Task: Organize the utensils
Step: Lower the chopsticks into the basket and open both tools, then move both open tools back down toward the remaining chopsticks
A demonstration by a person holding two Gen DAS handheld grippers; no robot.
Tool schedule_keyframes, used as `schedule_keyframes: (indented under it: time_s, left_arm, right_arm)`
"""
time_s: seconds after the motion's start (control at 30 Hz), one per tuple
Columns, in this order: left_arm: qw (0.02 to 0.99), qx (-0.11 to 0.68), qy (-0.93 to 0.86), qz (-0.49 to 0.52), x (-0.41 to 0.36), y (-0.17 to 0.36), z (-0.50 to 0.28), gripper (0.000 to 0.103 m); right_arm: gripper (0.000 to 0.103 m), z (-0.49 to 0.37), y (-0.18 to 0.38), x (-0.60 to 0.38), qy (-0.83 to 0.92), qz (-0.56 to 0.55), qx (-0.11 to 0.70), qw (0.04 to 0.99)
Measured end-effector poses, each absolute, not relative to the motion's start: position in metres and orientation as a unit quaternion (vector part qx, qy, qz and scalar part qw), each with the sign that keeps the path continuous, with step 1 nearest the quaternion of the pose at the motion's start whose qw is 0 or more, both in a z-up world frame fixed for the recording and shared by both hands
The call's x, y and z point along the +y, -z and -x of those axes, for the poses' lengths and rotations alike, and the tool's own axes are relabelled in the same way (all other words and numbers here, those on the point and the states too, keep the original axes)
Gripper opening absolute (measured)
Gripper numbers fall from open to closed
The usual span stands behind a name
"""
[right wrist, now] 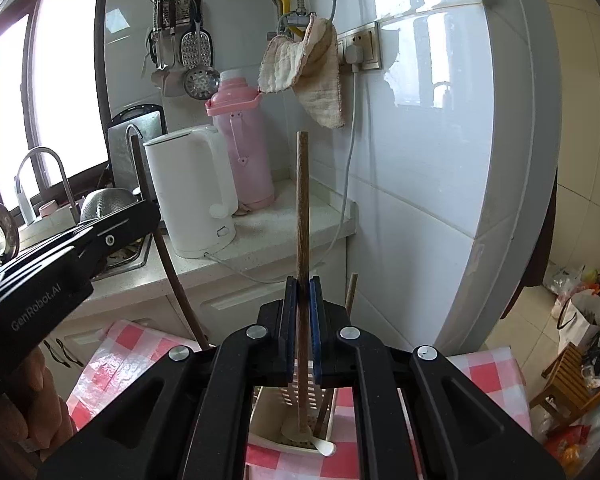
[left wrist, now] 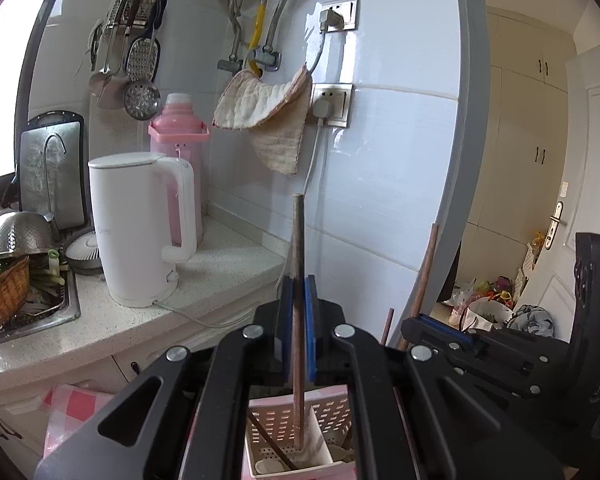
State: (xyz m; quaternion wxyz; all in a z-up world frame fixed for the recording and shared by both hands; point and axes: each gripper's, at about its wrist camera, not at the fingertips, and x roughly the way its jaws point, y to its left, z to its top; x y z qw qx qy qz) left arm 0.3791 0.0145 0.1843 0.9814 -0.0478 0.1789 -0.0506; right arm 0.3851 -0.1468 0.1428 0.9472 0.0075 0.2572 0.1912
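My left gripper (left wrist: 299, 284) is shut on an upright wooden chopstick (left wrist: 298, 236). Its lower end reaches into the pale perforated utensil holder (left wrist: 332, 412) below. My right gripper (right wrist: 302, 282) is shut on a second upright wooden chopstick (right wrist: 302, 200), whose lower end stands in the same utensil holder (right wrist: 268, 412) beside a white spoon (right wrist: 325, 447). Each view shows the other gripper: the right gripper (left wrist: 414, 326) with its chopstick (left wrist: 427, 268), and the left gripper (right wrist: 146, 214) with its chopstick (right wrist: 168, 264). Another chopstick (right wrist: 352, 292) sticks up out of the holder.
A pink checked cloth (right wrist: 112, 364) covers the table under the holder. Behind it, on the counter (left wrist: 220, 264), stand a white kettle (left wrist: 140, 224) with its cable and a pink thermos (left wrist: 180, 136). A sink with a wicker basket (left wrist: 4, 292) lies to the left. A rag (left wrist: 272, 120) hangs on the tiled wall.
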Motion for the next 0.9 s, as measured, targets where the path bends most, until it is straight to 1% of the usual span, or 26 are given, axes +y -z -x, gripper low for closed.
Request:
schedule_keyframes:
  time_s: [0.23, 0.47, 0.5, 0.53, 0.6, 0.63, 0.67, 0.7, 0.73, 0.8, 0.83, 0.9]
  left_arm:
    - [0.975, 0.208, 0.045, 0.057, 0.019, -0.146, -0.393, 0.006]
    - [0.964, 0.255, 0.044, 0.055, 0.016, -0.117, -0.405, 0.007]
    - [0.963, 0.260, 0.043, 0.058, 0.017, -0.114, -0.406, 0.011]
    - [0.962, 0.263, 0.043, 0.060, 0.018, -0.113, -0.407, 0.015]
    - [0.964, 0.258, 0.037, 0.056, 0.019, -0.113, -0.405, 0.044]
    - [0.965, 0.254, 0.036, 0.052, 0.019, -0.114, -0.404, 0.046]
    - [0.966, 0.252, 0.036, 0.049, 0.019, -0.116, -0.402, 0.047]
    - [0.966, 0.251, 0.036, 0.049, 0.021, -0.117, -0.400, 0.047]
    - [0.967, 0.248, 0.035, 0.052, 0.023, -0.119, -0.397, 0.048]
    - [0.968, 0.240, 0.031, 0.060, 0.029, -0.121, -0.388, 0.053]
    - [0.969, 0.237, 0.029, 0.064, 0.032, -0.122, -0.382, 0.054]
    - [0.971, 0.228, 0.024, 0.070, 0.038, -0.124, -0.369, 0.062]
  right_arm:
    - [0.007, -0.394, -0.117, -0.143, -0.197, -0.012, 0.278, 0.940]
    - [0.007, -0.401, -0.091, -0.140, -0.196, -0.018, 0.322, 0.926]
    - [0.007, -0.402, -0.089, -0.139, -0.195, -0.015, 0.329, 0.924]
    - [0.010, -0.403, -0.087, -0.138, -0.193, -0.012, 0.333, 0.923]
    - [0.017, -0.402, -0.085, -0.137, -0.185, -0.005, 0.335, 0.924]
    - [0.029, -0.402, -0.086, -0.138, -0.184, -0.004, 0.334, 0.924]
    - [0.046, -0.400, -0.087, -0.139, -0.183, -0.004, 0.329, 0.927]
    - [0.053, -0.398, -0.089, -0.141, -0.180, -0.003, 0.322, 0.929]
    - [0.057, -0.395, -0.092, -0.142, -0.177, 0.000, 0.314, 0.933]
    - [0.057, -0.390, -0.096, -0.146, -0.175, 0.000, 0.307, 0.936]
    - [0.057, -0.387, -0.098, -0.149, -0.173, -0.002, 0.305, 0.937]
    - [0.057, -0.379, -0.100, -0.157, -0.162, -0.002, 0.298, 0.941]
